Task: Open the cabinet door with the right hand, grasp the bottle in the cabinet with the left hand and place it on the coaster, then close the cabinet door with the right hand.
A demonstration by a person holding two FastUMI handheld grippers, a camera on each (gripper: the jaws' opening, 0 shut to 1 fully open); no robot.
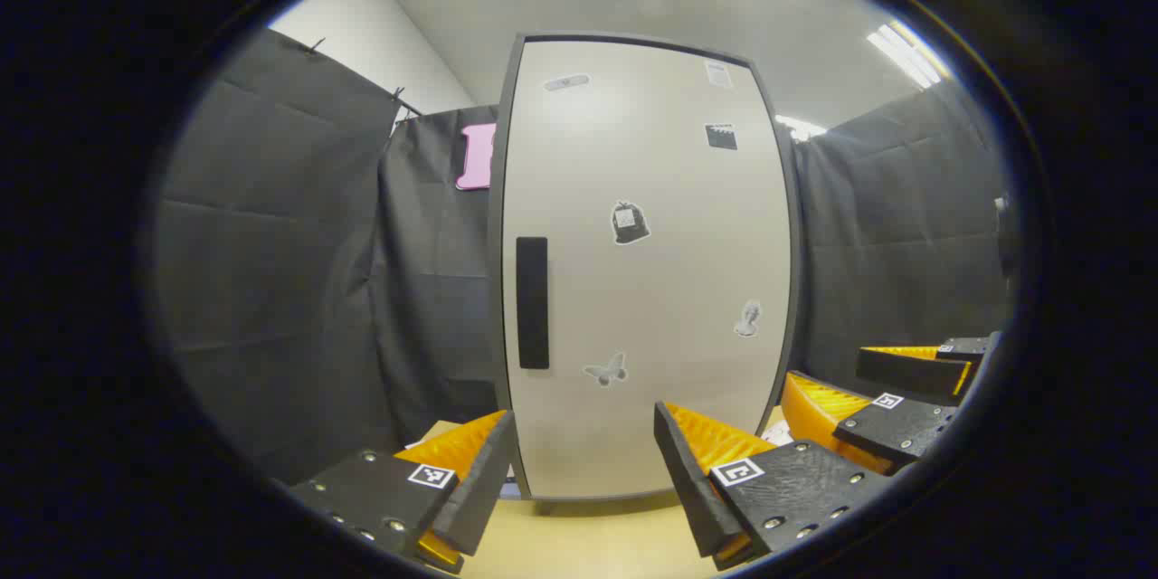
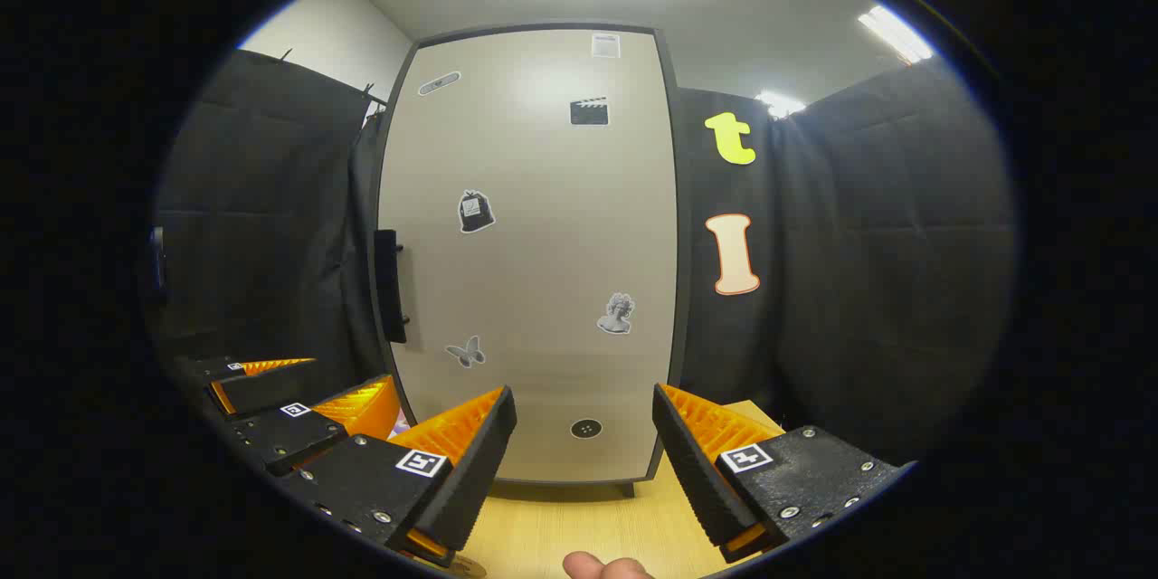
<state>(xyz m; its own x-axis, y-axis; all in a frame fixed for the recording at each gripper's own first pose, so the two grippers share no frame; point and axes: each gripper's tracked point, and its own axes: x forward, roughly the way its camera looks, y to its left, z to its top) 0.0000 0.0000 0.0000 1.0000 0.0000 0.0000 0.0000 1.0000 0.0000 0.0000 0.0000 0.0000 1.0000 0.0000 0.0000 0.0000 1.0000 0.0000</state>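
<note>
On the pale wooden counter [image 2: 561, 534] stands the cabinet [image 1: 647, 271], its door fully closed, so the bottle named in the task is presumably behind it and cannot be seen; no coaster can be made out either. The door carries a dark vertical handle [image 1: 532, 302] near its left edge, which in the right gripper view [image 2: 389, 285] visibly stands proud of the panel on small posts. A few stickers dot the door face.

The right gripper [image 2: 583, 434] hovers in front of the lower part of the door with its jaws spread wide and nothing between them; it sits off to the right of the handle and below it. The left gripper [image 1: 583, 452] is likewise spread wide and empty, waiting just beside its partner, whose fingers show at the right edge of the left gripper view.

The step in hand looks like the very first one: opening the door. To do it well, the right gripper probably needs to rise and shift left until the handle lies between its fingers, then close across the bar where the gap behind it gives room. Since the handle sits on the left, the hinge is likely on the right, so the pull should follow an arc outward and rightward. The left gripper would best keep clear of that swing.
</note>
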